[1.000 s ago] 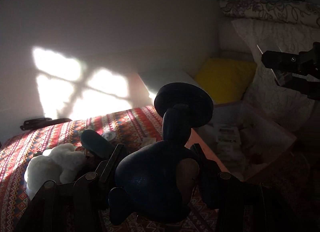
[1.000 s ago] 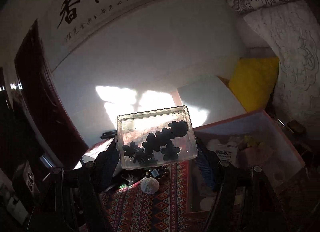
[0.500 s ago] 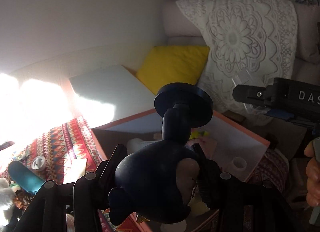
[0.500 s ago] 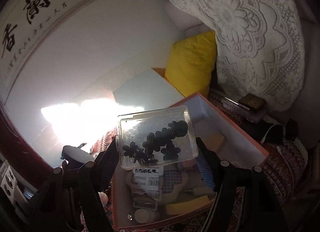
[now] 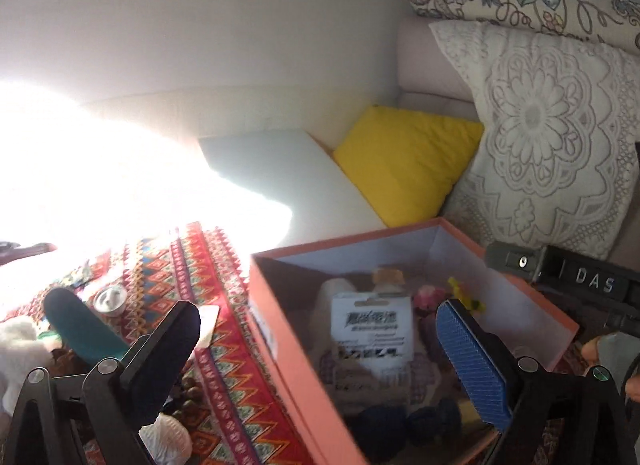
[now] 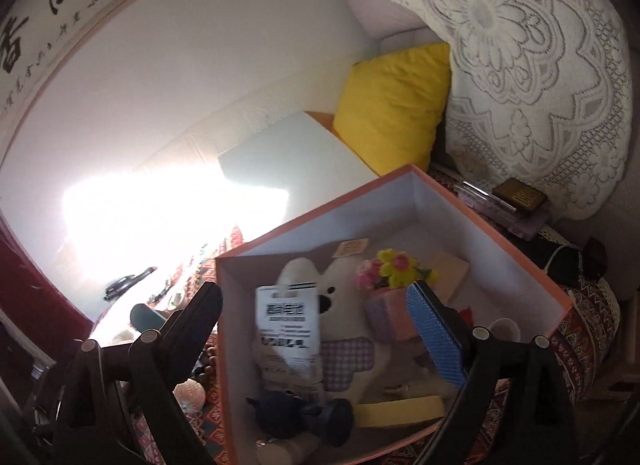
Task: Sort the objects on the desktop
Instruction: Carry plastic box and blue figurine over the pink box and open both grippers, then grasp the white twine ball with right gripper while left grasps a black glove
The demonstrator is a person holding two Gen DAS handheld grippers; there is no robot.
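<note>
Hovering both tongs, left [image 5: 320, 349] and right [image 6: 316, 325], spread wide and empty, over the orange box [image 6: 472, 211]; the dark toy [image 6: 298, 411] lies inside at 6 o'clock. I judge next: fetching clutter off the counter [image 5: 224, 349] at 9.

The box [image 6: 472, 225] sits on the patterned cloth [image 5: 224, 345], with a plush toy [image 6: 360, 329], a printed card [image 6: 288, 317], a flower pot [image 6: 390, 305] and a dark figurine [image 6: 300, 413] inside it. The card leans against the plush; the figurine lies nearest the cameras. Left of the box, on the cloth, lie a roll of tape [image 5: 109, 300] and a beaded string [image 5: 188, 389]. Behind the box a cushion [image 6: 394, 105] leans against a lace-covered sofa [image 6: 532, 77].
</note>
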